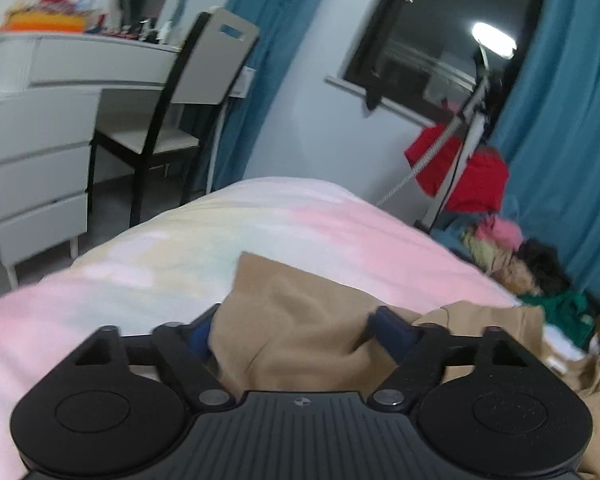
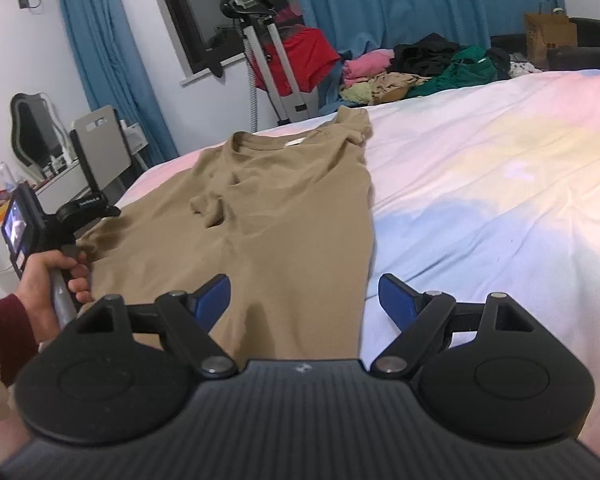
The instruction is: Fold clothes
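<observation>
**Tan shirt spread on the bed**

Your pastel pink-and-yellow bed cover (image 2: 480,168) carries the tan cotton T-shirt (image 2: 268,216), lying flat, collar away. Your left gripper (image 1: 292,332) has bunched shirt fabric between parted jaws. Your right gripper (image 2: 304,300) hangs wide open over the hem.

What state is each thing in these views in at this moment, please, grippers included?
tan T-shirt: spread on the bed, neck far, one sleeve folded inward, wrinkled.
left gripper: jaws open, tan cloth between them.
right gripper: jaws open over the shirt's near hem.
bedsheet: spread, lightly creased.
clothes pile: heaped, unfolded.
curtains: drawn aside from the window.
chair: upright, pushed to the dresser.
</observation>
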Demonstrator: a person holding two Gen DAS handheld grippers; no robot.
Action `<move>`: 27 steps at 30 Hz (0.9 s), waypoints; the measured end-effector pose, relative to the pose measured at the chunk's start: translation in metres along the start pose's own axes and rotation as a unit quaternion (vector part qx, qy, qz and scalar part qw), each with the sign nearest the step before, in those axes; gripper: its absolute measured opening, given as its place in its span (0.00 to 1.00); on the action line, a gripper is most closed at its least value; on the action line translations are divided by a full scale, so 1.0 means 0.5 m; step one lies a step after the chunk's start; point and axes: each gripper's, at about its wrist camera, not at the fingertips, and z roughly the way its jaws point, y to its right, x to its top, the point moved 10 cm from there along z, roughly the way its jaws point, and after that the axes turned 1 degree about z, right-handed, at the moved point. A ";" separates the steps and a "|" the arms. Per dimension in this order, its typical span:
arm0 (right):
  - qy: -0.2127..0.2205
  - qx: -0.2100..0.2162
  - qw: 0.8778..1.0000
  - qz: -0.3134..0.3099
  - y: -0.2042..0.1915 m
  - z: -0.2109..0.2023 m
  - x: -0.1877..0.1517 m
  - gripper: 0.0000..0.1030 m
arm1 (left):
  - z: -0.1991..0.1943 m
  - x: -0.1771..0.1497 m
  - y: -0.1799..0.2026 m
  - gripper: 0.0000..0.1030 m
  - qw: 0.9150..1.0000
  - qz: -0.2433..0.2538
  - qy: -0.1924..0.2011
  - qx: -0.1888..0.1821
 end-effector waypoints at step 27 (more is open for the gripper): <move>0.021 -0.006 0.997 0.073 0.082 -0.074 0.042 0.80 | -0.213 -0.122 0.694 0.11 0.924 0.365 0.075 -0.082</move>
